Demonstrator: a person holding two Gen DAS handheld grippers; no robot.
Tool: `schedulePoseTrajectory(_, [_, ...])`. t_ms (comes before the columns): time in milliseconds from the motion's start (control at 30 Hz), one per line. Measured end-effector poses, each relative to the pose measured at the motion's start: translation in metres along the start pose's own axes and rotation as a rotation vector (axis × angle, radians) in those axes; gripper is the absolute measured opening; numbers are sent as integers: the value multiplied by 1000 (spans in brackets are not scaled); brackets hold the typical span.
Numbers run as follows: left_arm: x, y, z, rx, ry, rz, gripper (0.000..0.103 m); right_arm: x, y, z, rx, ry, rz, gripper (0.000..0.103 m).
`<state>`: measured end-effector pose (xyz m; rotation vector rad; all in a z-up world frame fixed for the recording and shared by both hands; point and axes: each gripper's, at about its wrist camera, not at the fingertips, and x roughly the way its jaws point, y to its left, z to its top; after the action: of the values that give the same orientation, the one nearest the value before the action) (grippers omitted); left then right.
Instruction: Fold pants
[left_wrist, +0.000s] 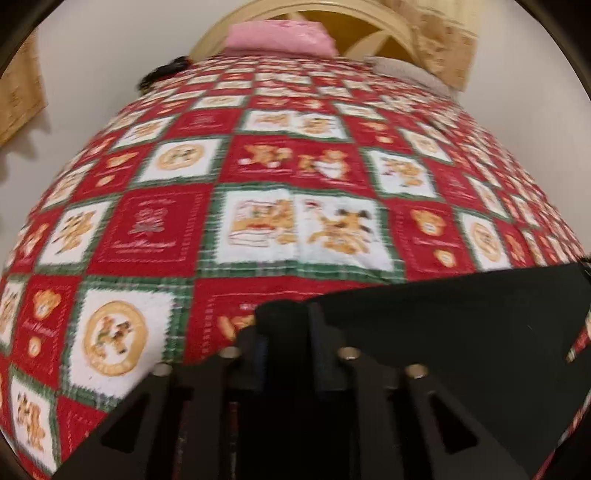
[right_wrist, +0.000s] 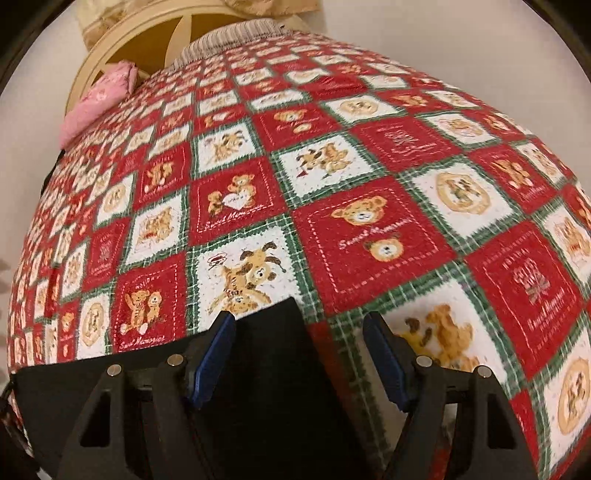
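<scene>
The black pants (left_wrist: 461, 332) lie flat on the red, white and green teddy-bear quilt (left_wrist: 295, 166) at the near edge of the bed. My left gripper (left_wrist: 284, 317) is shut on the pants' left corner, a small fold of black cloth pinched between its fingers. In the right wrist view the pants (right_wrist: 266, 369) stretch from lower left to a corner between my fingers. My right gripper (right_wrist: 299, 332) is open, its blue pads on either side of that corner, not closed on it.
A pink pillow (left_wrist: 280, 37) and a grey knitted cushion (right_wrist: 236, 33) lie at the cream headboard (left_wrist: 388, 33). The quilt (right_wrist: 369, 184) covers the whole bed. White walls flank both sides.
</scene>
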<state>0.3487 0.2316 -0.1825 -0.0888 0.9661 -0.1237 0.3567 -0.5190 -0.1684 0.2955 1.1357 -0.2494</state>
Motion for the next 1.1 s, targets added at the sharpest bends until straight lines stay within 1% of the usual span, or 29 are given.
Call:
schedulePoseTrajectory(33, [0,0,0,4,1,1,15,1,2,0,-9,15,26,28])
schedulePoseTrajectory(67, [-1,-1,0,10,1,3,15,0,4,-1,-24,30,40,16])
schedulePoseTrajectory(100, [-2,-1,1,13,0,3,14,-3,4,-2,-30,19,40,15])
schedulePoseTrajectory(133, [-5,-1,2,15,-6,0,14,-6,4,-3,-34,13,44,11])
schedulePoseTrajectory(167, [-8,-1,3,17,-16,-6,14,-9,3,-4,-30,-1,50,10])
schedulePoseTrajectory(233, [-15,2,2,8,-57,-44,14,-15,1,-6,-18,-27,53,6])
schedulePoseTrajectory(300, [-18,6,4,-13,-66,-52,14,-24,6,-7,-26,-67,57,6])
schedulePoseTrajectory(467, [-19,4,4,-5,-74,-48,14,-50,16,-12,-42,-153,80,5])
schedulePoseTrajectory(567, [-27,4,4,-24,-108,-58,14,-70,24,-18,-91,-213,78,5])
schedulePoseTrajectory(667, [-38,4,3,-34,-150,-78,14,-93,27,-26,-107,-275,106,5])
schedulePoseTrajectory(800, [-61,6,-1,-50,-222,-121,14,-130,21,-44,-104,-380,180,5])
schedulePoseTrajectory(867, [-76,8,-7,-49,-267,-151,14,-150,14,-58,-102,-435,226,5])
schedulePoseTrajectory(967, [-93,13,-14,-38,-309,-184,14,-170,5,-79,-103,-495,266,5])
schedulePoseTrajectory(1033, [-103,17,-21,-44,-334,-214,14,-182,-8,-96,-82,-529,309,5])
schedulePoseTrajectory(1100, [-115,20,-32,-42,-364,-244,14,-191,-19,-113,-65,-556,333,5])
